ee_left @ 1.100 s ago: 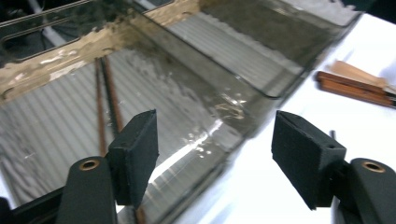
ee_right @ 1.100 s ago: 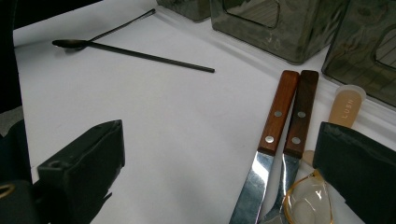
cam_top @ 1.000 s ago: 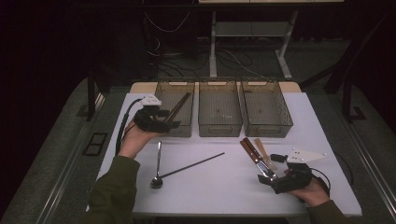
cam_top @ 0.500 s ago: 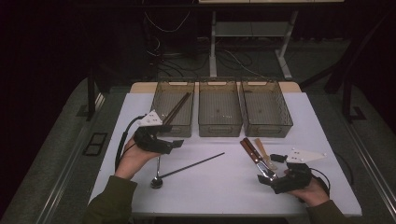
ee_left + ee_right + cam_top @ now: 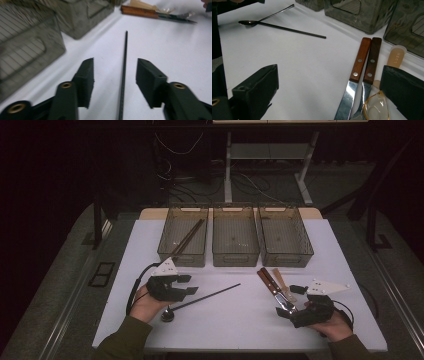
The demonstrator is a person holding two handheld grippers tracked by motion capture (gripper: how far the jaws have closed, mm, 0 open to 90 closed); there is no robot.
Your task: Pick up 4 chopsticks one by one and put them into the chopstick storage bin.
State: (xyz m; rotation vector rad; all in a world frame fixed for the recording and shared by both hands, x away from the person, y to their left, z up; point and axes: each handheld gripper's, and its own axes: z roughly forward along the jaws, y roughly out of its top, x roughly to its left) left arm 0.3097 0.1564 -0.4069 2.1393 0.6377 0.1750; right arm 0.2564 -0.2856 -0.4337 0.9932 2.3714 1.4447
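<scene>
The white table (image 5: 235,320) spreads in front of me, with three wire-mesh bins (image 5: 235,236) in a row at its far side; the leftmost bin (image 5: 182,237) holds a pair of dark sticks leaning on its near wall. On the table's left half lies the long black chopstick (image 5: 210,296), running from beside a small spoon (image 5: 167,315) out toward the middle. My left gripper (image 5: 192,285) hangs low over that chopstick's near stretch. In the left gripper view the chopstick (image 5: 123,75) runs straight up between my two black jaws, which have just been closing and stand part-way apart, the pads clear of the rod on both sides.

My right gripper (image 5: 284,309) rests at the near right of the table, its jaws spread wide and empty. Just ahead of it lie two wooden-handled knives (image 5: 362,62) side by side, a pale plastic spoon (image 5: 395,56) beside them, and a small clear spoon bowl (image 5: 375,106) against the knife blades.
</scene>
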